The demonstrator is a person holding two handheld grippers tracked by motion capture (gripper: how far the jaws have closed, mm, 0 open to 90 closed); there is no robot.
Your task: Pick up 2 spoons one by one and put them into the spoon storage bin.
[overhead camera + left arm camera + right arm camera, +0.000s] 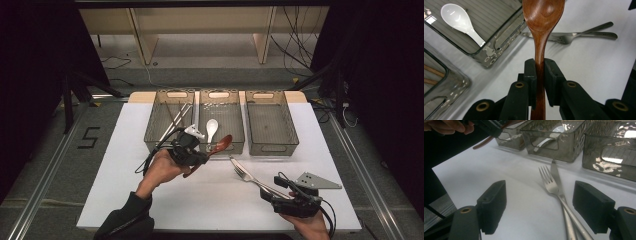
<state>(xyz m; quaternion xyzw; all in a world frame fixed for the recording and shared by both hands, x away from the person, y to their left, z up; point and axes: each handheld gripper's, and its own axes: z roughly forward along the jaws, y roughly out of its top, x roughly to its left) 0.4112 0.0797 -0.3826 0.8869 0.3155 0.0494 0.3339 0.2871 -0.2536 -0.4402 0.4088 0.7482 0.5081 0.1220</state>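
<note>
- Three bins line the table's far edge; your left gripper lifts the wooden spoon near the middle one's front wall. Carry it clear over that rim.
- Left gripper view: jaws clamp the spoon's neck; aim beside the white spoon.
- Right gripper view: the right gripper stands wide open, empty, fork and knife between its jaws.

White table carries three grey see-through bins in a row along the far edge. A fork and what looks like a knife lie touching near the front right; grey triangular plate just beside.
</note>
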